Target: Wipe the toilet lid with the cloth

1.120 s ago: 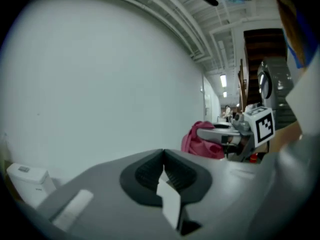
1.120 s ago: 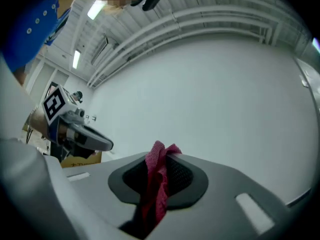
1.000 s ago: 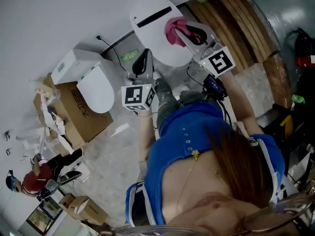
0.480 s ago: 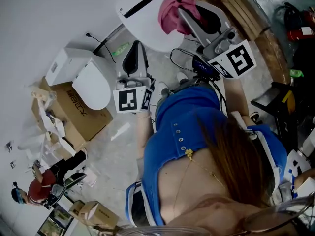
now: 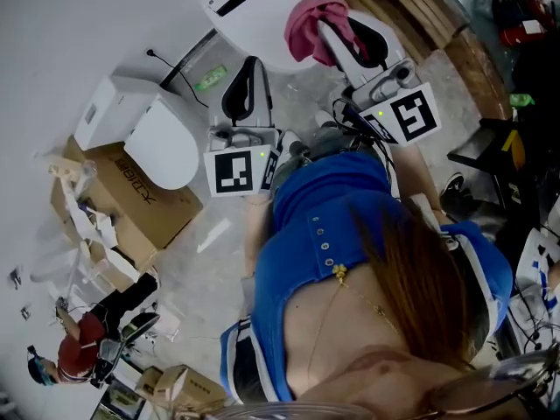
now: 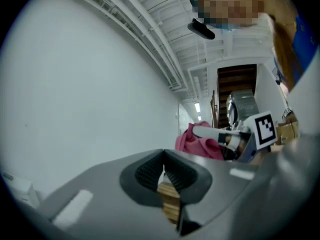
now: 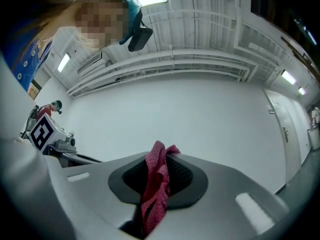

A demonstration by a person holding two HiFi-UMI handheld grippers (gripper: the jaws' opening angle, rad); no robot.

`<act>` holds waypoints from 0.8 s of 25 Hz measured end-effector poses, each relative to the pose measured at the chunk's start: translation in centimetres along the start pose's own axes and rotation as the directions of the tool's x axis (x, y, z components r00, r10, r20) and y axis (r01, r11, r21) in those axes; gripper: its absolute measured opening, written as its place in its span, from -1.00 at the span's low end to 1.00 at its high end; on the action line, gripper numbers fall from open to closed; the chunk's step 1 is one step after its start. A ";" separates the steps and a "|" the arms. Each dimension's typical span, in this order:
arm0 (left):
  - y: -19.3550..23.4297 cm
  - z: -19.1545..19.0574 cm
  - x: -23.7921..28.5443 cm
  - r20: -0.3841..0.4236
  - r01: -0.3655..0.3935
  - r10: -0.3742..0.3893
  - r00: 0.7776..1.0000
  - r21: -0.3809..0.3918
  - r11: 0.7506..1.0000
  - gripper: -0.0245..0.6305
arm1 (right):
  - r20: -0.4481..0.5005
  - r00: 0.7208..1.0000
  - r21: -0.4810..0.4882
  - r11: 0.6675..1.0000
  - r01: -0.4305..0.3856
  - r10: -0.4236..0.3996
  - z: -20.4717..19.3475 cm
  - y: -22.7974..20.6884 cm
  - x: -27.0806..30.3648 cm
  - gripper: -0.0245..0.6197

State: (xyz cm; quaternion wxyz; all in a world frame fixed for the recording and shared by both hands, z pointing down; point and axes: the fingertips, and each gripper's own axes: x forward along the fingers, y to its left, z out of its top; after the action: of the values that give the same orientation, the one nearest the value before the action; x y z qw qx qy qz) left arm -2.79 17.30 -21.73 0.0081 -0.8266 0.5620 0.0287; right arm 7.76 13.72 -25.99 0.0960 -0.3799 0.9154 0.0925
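In the head view, the white toilet lid (image 5: pixel 249 7) sits at the top centre of the frame. The pink cloth (image 5: pixel 308 26) hangs bunched at the lid's right edge. My right gripper (image 5: pixel 337 26) reaches up to it from the right of the frame. I cannot tell from here whether the cloth is pressed on the lid or held just off it. My left gripper (image 5: pixel 248 77) points up at the lid's lower edge, below and left of the cloth. A cardboard box (image 5: pixel 131 195) lies well off at the left of the frame.

In the left gripper view, the left gripper's (image 6: pixel 163 168) pads meet with nothing caught between them; only wooden slats (image 6: pixel 170 204) show through the gap lower down. The cloth (image 6: pixel 195 141) and the other tool appear at right centre.

In the right gripper view, the right gripper (image 7: pixel 159 176) is clamped on the cloth (image 7: pixel 156 189), and a tuft stands above the pads at bottom centre. Past it I see only pale wall and ceiling, no lid surface.

My read is that the wiping step is in hand, with the cloth brought to the lid's edge. Next I would tip the right tool so that the cloth lies flat on the lid, then sweep it across towards the upper left with steady pressure.
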 end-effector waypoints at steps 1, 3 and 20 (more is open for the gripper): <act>-0.1 -0.5 -0.4 -0.009 0.009 -0.009 1.000 -0.002 1.000 -0.92 | -0.007 1.000 0.000 1.000 0.019 -0.019 -0.3 0.3 -0.5 -0.74; -0.2 -1.2 -0.9 -0.019 0.032 -0.032 0.999 -0.010 0.999 -0.92 | -0.019 0.998 -0.001 0.998 0.057 -0.057 -0.7 0.8 -1.2 -0.74; -5.2 -0.8 -1.3 -0.058 0.076 -0.072 0.996 0.071 0.995 -0.92 | -0.072 0.994 -0.018 0.996 0.087 -0.088 -1.0 2.7 -4.0 -0.75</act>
State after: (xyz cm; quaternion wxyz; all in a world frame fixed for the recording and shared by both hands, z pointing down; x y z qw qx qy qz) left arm 1.60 20.37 -20.98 0.0238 -0.8464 0.5317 -0.0152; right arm 8.51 18.04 -23.77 0.0637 -0.4233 0.9001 0.0808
